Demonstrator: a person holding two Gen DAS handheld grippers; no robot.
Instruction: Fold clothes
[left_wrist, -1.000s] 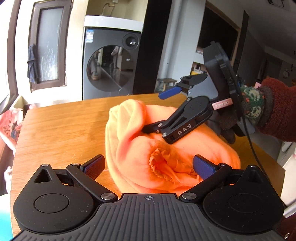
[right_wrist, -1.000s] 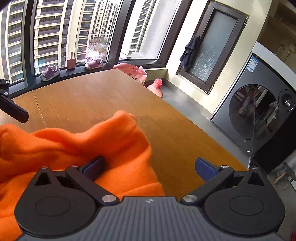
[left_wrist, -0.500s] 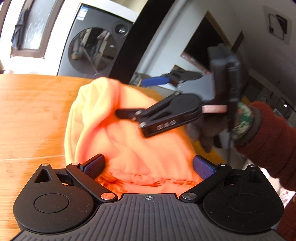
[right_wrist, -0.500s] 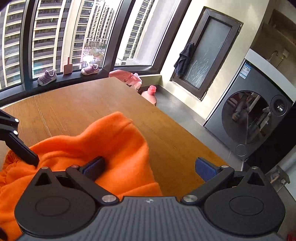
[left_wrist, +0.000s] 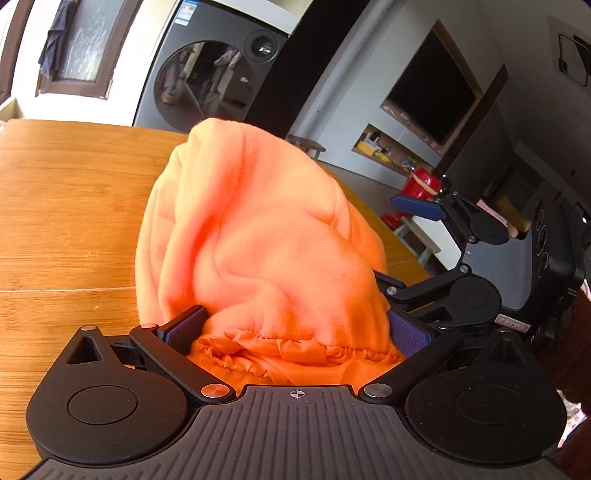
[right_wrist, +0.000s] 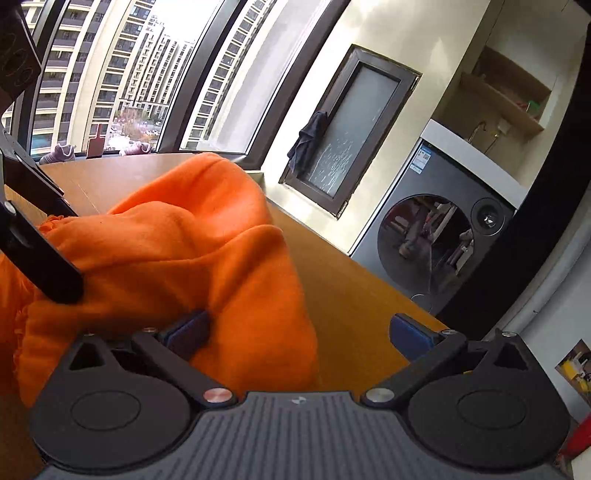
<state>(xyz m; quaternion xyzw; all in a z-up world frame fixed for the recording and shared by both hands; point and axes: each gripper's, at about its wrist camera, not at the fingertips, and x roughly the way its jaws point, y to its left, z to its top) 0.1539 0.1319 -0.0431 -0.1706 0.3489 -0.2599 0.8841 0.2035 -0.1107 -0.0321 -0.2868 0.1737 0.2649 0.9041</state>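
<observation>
One orange fleece garment (left_wrist: 266, 236) is heaped on the wooden table (left_wrist: 66, 206), filling the middle of the left wrist view and the left half of the right wrist view. There are two grippers, each with two blue-padded fingers.

The left gripper (left_wrist: 295, 328) sits at the bottom of its own view with its fingers spread wide. The garment's gathered, frilly hem bunches between them and touches both pads, but they are not pressed together on it. The right gripper (right_wrist: 299, 330) is also spread wide. Its left finger (right_wrist: 188, 328) is tucked against the cloth, and its right finger (right_wrist: 410, 334) stands free over bare wood.

Only the left wrist view shows the right gripper from outside, at the right edge. One of its black arms goes under the garment's edge and the other blue pad hangs in the air above. That view also takes in a dark television screen and a red object at upper right. Only the right wrist view shows the tall window with apartment blocks and two small shoes (right_wrist: 59, 151) on the sill at upper left. Both views catch one grey front-loading washing machine (right_wrist: 439, 240) with a round glass door.

The fleece looks soft and fuzzy, in rounded folds. The table is smooth, with straight grain.
</observation>
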